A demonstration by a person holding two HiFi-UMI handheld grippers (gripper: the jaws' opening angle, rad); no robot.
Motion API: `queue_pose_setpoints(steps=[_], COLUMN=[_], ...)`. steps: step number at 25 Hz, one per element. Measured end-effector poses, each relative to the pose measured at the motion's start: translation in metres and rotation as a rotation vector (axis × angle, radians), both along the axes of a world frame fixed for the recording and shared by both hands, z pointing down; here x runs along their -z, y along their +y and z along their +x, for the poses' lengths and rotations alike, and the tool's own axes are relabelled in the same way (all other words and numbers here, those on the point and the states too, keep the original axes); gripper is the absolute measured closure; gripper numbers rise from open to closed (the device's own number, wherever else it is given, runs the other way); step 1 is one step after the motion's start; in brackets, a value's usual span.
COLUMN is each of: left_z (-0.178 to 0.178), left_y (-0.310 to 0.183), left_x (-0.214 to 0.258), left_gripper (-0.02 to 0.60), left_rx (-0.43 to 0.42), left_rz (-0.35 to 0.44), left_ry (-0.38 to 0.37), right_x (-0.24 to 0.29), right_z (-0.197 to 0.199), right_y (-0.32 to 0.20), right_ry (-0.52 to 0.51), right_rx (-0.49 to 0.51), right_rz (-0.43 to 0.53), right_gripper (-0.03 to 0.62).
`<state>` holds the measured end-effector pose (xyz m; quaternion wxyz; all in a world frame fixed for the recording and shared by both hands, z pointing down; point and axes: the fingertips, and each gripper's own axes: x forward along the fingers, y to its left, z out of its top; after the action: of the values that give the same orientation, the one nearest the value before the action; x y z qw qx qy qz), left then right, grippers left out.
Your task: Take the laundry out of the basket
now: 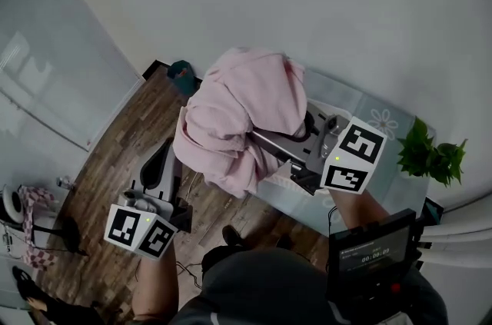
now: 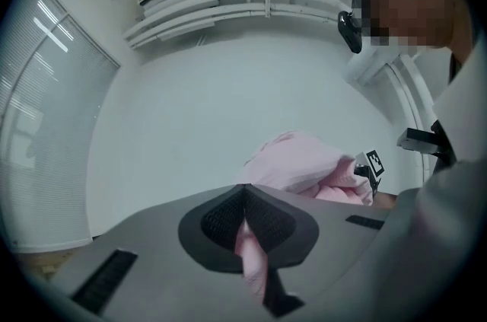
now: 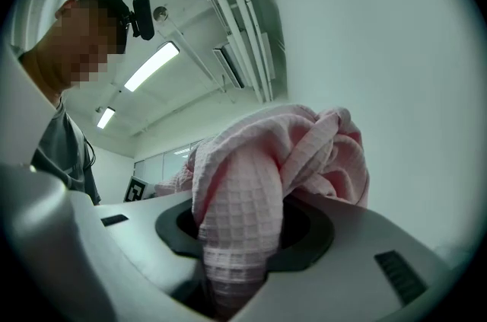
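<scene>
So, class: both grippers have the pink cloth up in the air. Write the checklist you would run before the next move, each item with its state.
1. Right gripper shut on the pink cloth: ok, a thick bunch is clamped.
2. Left gripper shut on the cloth: ok, though only a thin edge is pinched.
3. Cloth's lower end hanging free: cannot tell, the underside is hidden.
4. Basket in sight: not ok, no view shows it.
5. Room on the table: ok, bare glass shows beside the plant.
</scene>
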<state>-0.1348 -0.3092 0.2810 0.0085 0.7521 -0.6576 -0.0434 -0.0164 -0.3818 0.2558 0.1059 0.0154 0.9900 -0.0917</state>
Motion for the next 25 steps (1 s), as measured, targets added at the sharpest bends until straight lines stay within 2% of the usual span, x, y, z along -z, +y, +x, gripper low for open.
queue_pose_setpoints(steps=[7, 17, 25], left_z=[-0.006, -0.11, -0.161], left_y=[0.037, 0.128, 0.167], left_x=[0.016, 0.016, 0.004], left_gripper=[0.572, 0.572, 0.574], left_rx=[0.07, 0.215, 0.291], left_rz=[0.054, 0.057, 0.062], left_ry=[-0.018, -0.009, 0.016], right_x=[0.017, 0.019, 0.006], right_z=[-0.02, -0.146, -0.205], right_y=[0.033, 0.113, 0.154], right_ry=[-0.043, -0.013, -0.009], right_rx=[0.088, 0.231, 0.298], right_rz=[0.015, -0.003, -0.019], right_gripper=[0.41, 0.408, 0.408])
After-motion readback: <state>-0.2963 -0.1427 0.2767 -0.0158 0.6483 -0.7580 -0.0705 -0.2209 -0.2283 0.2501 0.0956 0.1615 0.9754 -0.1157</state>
